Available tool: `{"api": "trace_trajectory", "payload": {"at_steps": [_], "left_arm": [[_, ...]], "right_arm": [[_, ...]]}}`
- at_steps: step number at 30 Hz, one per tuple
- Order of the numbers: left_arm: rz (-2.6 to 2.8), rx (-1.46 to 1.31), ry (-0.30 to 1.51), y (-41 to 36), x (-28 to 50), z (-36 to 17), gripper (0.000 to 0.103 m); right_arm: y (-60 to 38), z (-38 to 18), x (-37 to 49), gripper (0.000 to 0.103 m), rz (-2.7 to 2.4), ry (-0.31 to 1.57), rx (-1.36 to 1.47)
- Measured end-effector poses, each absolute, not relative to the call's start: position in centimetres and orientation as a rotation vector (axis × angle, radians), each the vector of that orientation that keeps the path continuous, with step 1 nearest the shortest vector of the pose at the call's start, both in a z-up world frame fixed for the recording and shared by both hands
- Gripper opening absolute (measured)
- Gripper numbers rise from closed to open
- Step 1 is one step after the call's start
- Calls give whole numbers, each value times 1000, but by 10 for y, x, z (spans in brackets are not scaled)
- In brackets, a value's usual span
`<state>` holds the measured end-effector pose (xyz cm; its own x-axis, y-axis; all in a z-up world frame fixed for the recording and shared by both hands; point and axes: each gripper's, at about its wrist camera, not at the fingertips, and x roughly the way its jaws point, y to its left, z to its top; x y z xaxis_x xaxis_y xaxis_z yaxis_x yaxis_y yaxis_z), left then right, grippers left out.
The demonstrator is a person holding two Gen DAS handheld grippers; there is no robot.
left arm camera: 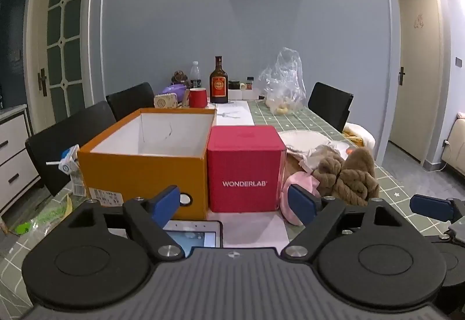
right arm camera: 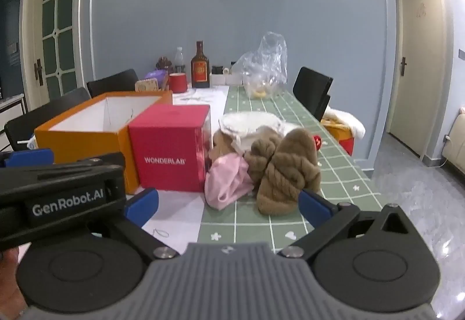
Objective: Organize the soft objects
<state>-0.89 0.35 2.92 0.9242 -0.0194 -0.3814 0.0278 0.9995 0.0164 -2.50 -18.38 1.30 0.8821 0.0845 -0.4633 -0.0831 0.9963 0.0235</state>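
While hovering low over the near end of the green grid-patterned tablecloth point(right arm camera: 290, 116), left gripper point(left arm camera: 237, 205) spread wide, blue-padded fingers point(left arm camera: 165, 202) apart with nothing between them, aimed at the magenta cube-shaped cardboard box printed WONDERLAB point(left arm camera: 245, 171). Right gripper point(right arm camera: 229, 203) likewise spread wide and holding nothing, pads point(right arm camera: 315, 208) flanking open table just short of the soft pile.

Soft pile of at least 3 pieces, right of the magenta box: a crumpled pale pink fabric piece point(right arm camera: 226, 182) touching the box's lower right corner, a chunky brown twisted-knit woolly item point(right arm camera: 286, 171) pressed against the pink piece's right side, and a white fluffy cloth point(right arm camera: 250, 123) behind both. Farther back on the right edge, something small and red point(right arm camera: 318, 141), too hidden to identify.

Open orange rectangular cardboard box with white lining point(left arm camera: 145, 157) touching the magenta box's left face; nothing visible inside from either view. Beneath the left gripper, a white-framed tablet with lit screen point(left arm camera: 193, 235) lying flat on a white table runner point(left arm camera: 255, 228).

At the far end: a brown glass bottle with red label point(left arm camera: 218, 81), a red cup point(left arm camera: 198, 97), a clear crumpled plastic bag point(left arm camera: 283, 81). Black chairs point(left arm camera: 330, 105) on both sides.
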Motion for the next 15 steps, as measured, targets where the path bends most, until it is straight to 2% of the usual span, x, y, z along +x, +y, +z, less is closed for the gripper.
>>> {"api": "trace_trajectory", "payload": {"at_steps": [5,15], "left_arm": [[-14,45,360,3,-14,29,98],[-10,51,355,2,-15,31,98]], "right_arm": [[-181,29,-16,100,103,484,-24],[-173,14,-44,100,67,399,-13]]}}
